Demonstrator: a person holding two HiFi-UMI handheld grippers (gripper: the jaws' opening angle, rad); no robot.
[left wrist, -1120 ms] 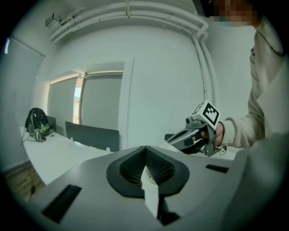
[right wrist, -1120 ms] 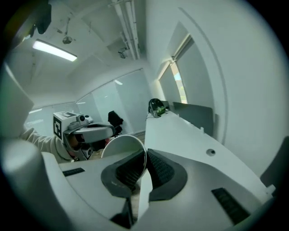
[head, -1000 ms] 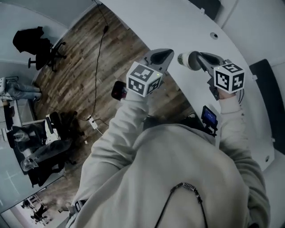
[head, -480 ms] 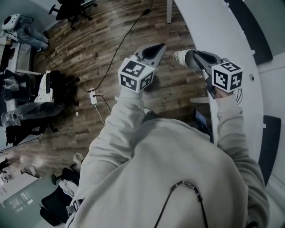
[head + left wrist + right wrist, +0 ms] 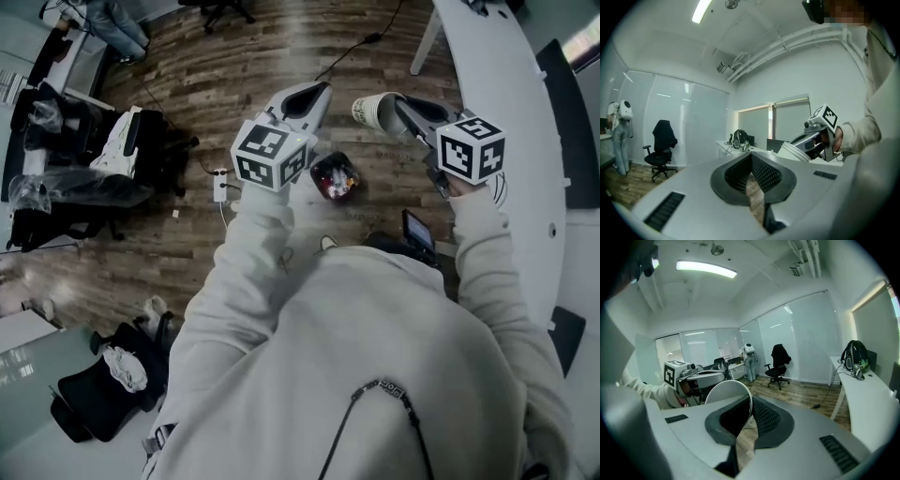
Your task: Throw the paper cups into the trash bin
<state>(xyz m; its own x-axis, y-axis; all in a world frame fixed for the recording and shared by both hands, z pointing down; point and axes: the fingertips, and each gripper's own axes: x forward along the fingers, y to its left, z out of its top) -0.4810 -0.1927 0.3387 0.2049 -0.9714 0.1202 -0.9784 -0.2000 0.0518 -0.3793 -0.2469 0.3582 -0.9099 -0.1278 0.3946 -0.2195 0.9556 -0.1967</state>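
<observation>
Swung away from the white table [image 5: 511, 89] since a second ago, both grippers now hang over the open wood floor [image 5: 234, 84], and a small trash bin [image 5: 316, 178] has come into view on the floor below and between them. The right gripper [image 5: 398, 106] is clamped on the wall of a paper cup [image 5: 368, 110], which lies sideways with its rim pointing ahead, above and just beyond the bin. The left gripper [image 5: 309, 97] has its jaws together with nothing between them, level with the cup and apart from it. The table's curved edge runs close along the right; a power strip [image 5: 220, 185] and chairs [image 5: 112, 155] stand well off to the left.
</observation>
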